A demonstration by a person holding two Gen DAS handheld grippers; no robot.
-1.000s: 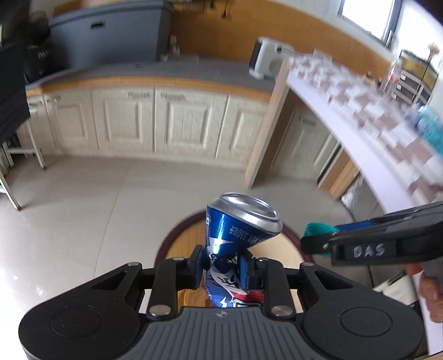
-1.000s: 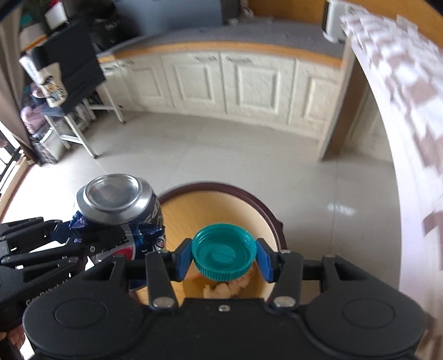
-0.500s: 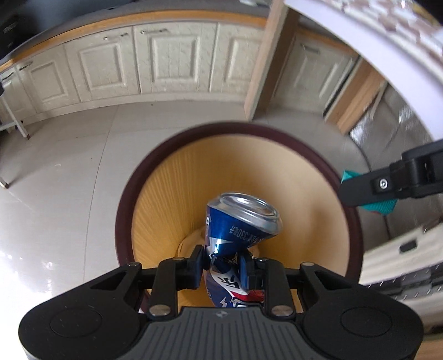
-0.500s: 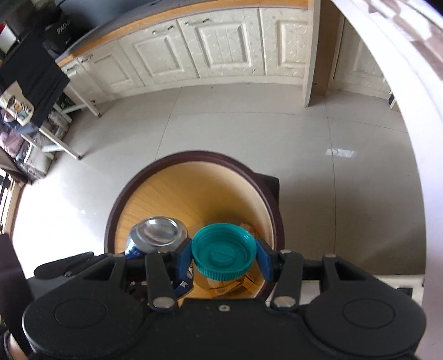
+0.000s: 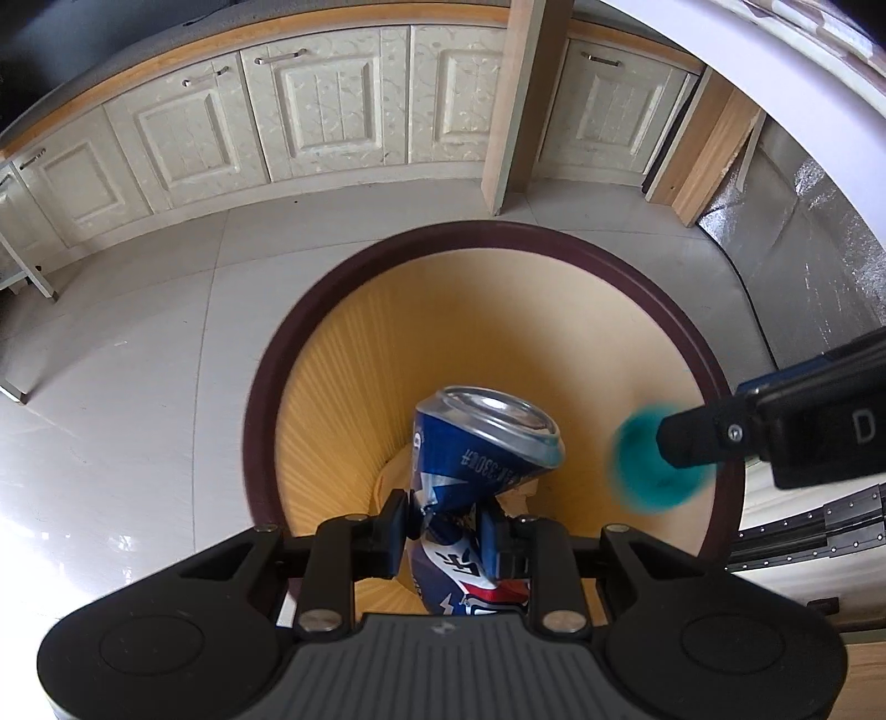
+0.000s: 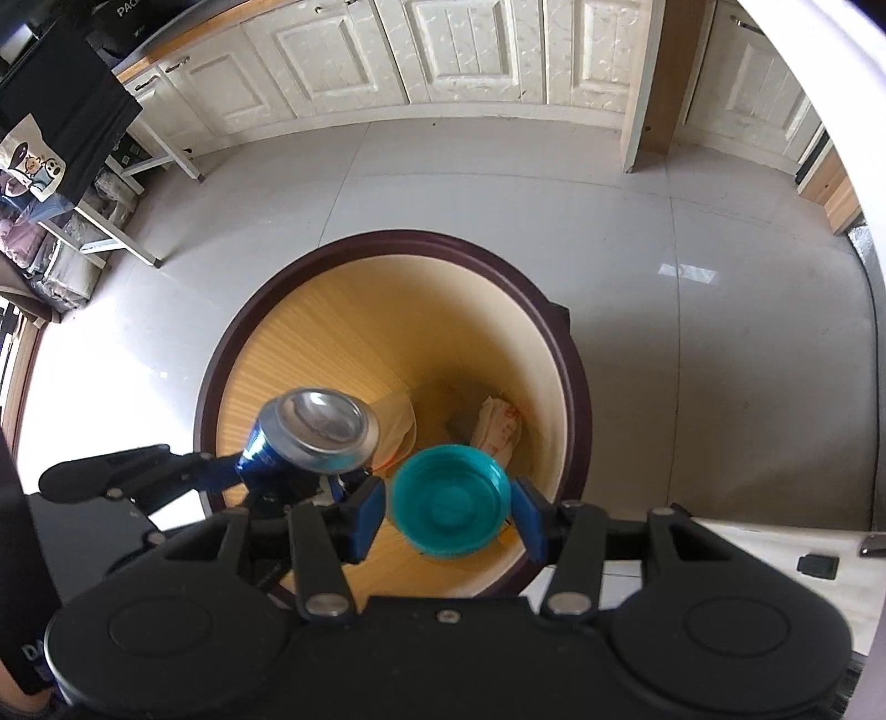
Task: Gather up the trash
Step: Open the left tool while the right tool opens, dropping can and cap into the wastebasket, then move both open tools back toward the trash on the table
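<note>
Not much to read here: your blue can (image 5: 476, 443) has "330" printed upside down near its rim (the characters beside it are too garbled), the right gripper's (image 5: 686, 443) body shows a "D", and the black bag (image 6: 130, 8) says "PAC".

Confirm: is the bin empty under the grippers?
No. In the right wrist view, crumpled wrappers already lie at the bottom of the bin.
</note>
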